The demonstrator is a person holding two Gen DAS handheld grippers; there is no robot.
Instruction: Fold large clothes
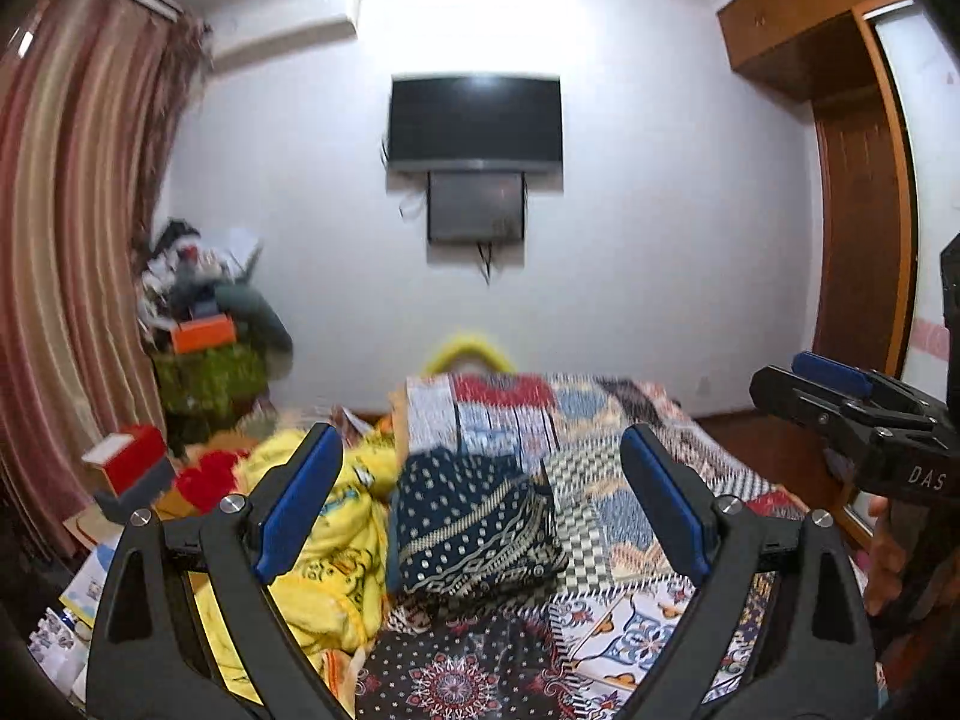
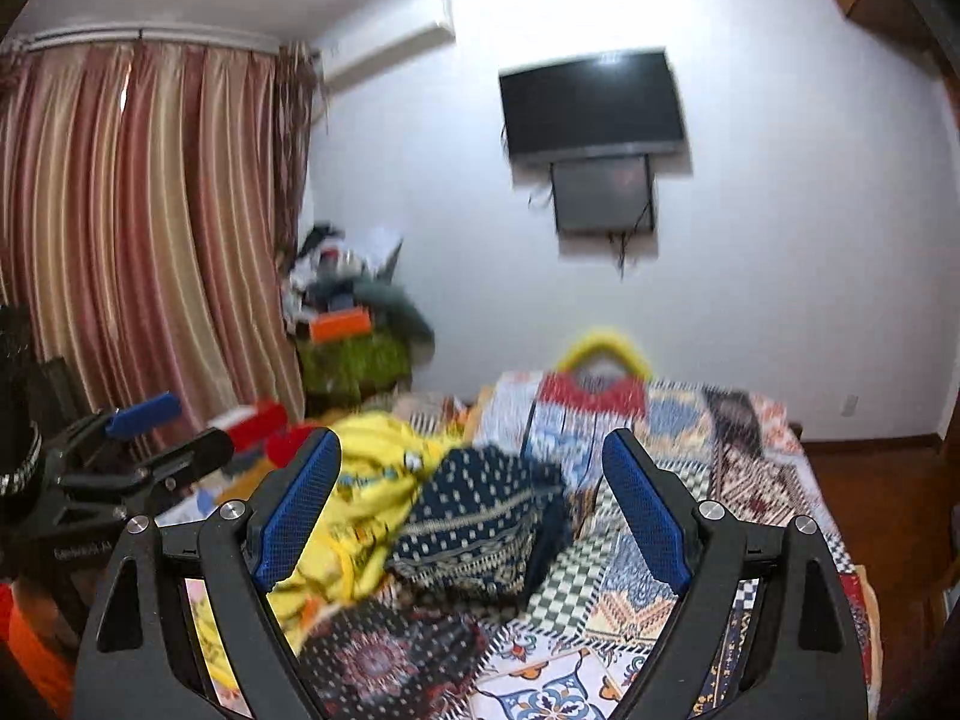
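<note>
A folded dark blue garment with white and gold print lies on the patchwork bedspread; it also shows in the right wrist view. A crumpled yellow cloth lies to its left, also in the right wrist view. My left gripper is open and empty, held above the blue garment. My right gripper is open and empty, also above it. Each gripper shows in the other's view: the right one at the right edge, the left one at the left.
A dark patterned cloth lies at the bed's near edge. A red box and clutter sit left of the bed, with a piled stand by the curtain. A TV hangs on the far wall. A wooden wardrobe stands right.
</note>
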